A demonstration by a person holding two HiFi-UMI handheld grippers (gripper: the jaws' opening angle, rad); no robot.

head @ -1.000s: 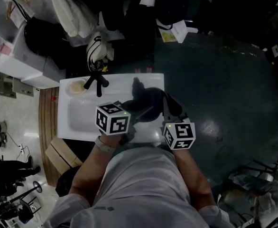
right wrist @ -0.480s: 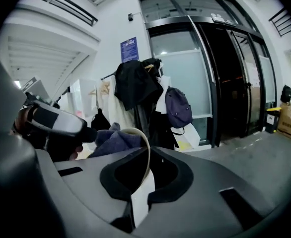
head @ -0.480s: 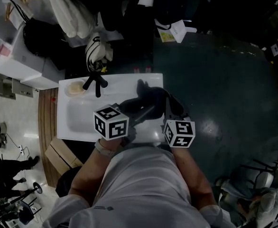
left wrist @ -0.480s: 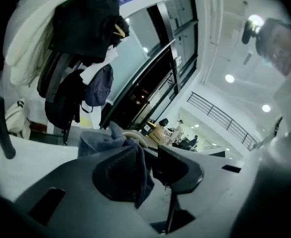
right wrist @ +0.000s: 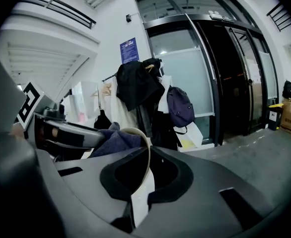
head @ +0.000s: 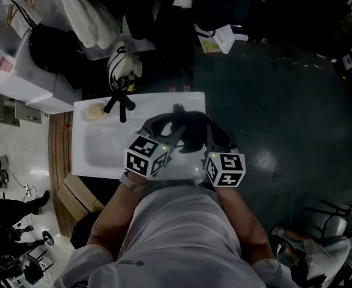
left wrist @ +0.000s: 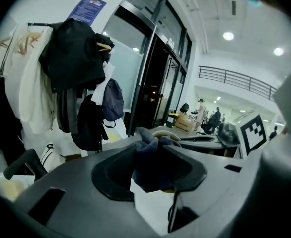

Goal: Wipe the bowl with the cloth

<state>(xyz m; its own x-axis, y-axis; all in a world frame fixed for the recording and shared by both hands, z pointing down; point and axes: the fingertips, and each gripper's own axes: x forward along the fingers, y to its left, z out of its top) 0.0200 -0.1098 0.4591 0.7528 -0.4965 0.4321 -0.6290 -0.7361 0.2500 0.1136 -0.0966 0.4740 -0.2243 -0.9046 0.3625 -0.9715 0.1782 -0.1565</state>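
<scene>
Cloth (left wrist: 153, 171) at the bowl (right wrist: 135, 131), 2 grippers.
The left gripper (left wrist: 154, 153) pinches the dark cloth between its jaws; the right gripper (right wrist: 148, 155) clamps the bowl rim.

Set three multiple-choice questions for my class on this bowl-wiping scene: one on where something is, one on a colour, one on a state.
1. Where is the cloth?
A. in a bucket
B. between the left tongs, against the bowl
C. in a drawer

2. What colour is the cloth?
A. white
B. yellow
C. dark blue

3. How are the right tongs?
A. shut on the bowl's rim
B. open and empty
C. shut on the cloth

Answers:
1 B: the left gripper view shows it pinched between the pads.
2 C: both gripper views show it dark blue.
3 A: the right gripper view shows the cream rim running between the closed pads.
</scene>
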